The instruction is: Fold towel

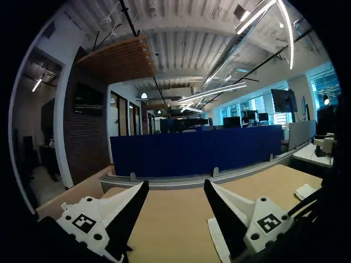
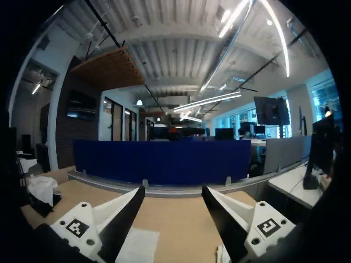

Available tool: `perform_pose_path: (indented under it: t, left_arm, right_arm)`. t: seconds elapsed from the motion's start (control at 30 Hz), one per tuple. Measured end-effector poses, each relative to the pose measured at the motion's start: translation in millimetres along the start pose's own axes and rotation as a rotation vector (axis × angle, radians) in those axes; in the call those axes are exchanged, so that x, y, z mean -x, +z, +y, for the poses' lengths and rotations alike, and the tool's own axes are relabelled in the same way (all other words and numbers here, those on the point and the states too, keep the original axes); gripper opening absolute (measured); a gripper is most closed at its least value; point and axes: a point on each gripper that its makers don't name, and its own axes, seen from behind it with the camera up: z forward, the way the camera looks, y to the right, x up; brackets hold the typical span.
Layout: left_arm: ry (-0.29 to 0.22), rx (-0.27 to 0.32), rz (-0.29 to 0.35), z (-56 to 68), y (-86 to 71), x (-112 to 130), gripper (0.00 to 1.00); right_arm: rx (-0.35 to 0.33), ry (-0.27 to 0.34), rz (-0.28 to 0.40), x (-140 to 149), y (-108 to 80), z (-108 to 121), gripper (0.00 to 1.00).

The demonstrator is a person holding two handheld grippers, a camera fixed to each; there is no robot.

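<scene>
Towel point(image 2: 138, 245) flat on surface point(image 2: 175, 221), low between spread jaws of right gripper point(image 2: 172, 188), edge low between likewise spread jaws of left gripper point(image 1: 176, 182).

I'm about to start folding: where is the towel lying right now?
In the right gripper view the towel lies flat on the wooden table, bottom centre-left, between the open fingers of the right gripper.

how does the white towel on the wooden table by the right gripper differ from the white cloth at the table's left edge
The white towel lies flat and smooth; the white cloth is bunched in a heap. The towel rests straight on the wooden table; the cloth sits atop a dark object. The towel is close under the open right gripper; the cloth is farther off, to the left. Both are white fabric.
</scene>
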Motion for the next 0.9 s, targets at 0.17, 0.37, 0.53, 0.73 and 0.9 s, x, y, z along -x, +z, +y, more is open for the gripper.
perform_pose_path:
  t: [0.17, 0.37, 0.53, 0.73, 0.9]
  left_arm:
    - [0.014, 0.024, -0.019, 11.8, 2.2, 3.9, 0.93]
    - [0.036, 0.108, -0.058, 31.9, 2.0, 9.8, 0.93]
    - [0.05, 0.227, -0.141, 50.3, -1.0, 25.9, 0.93]
    - [0.057, 0.301, -0.2, 59.3, -5.1, 37.5, 0.93]
    - [0.086, 0.337, -0.233, 67.2, -6.5, 49.6, 0.93]
  right_arm:
    - [-0.035, -0.018, -0.02, -5.5, -1.0, -10.7, 1.0]
    - [-0.09, -0.084, -0.065, -5.2, -1.9, -23.6, 1.0]
    - [-0.193, -0.16, -0.146, 7.4, -4.3, -43.9, 1.0]
    - [-0.284, -0.21, -0.241, 22.3, -11.0, -59.5, 1.0]
    - [-0.322, -0.237, -0.289, 36.7, -14.2, -67.3, 1.0]
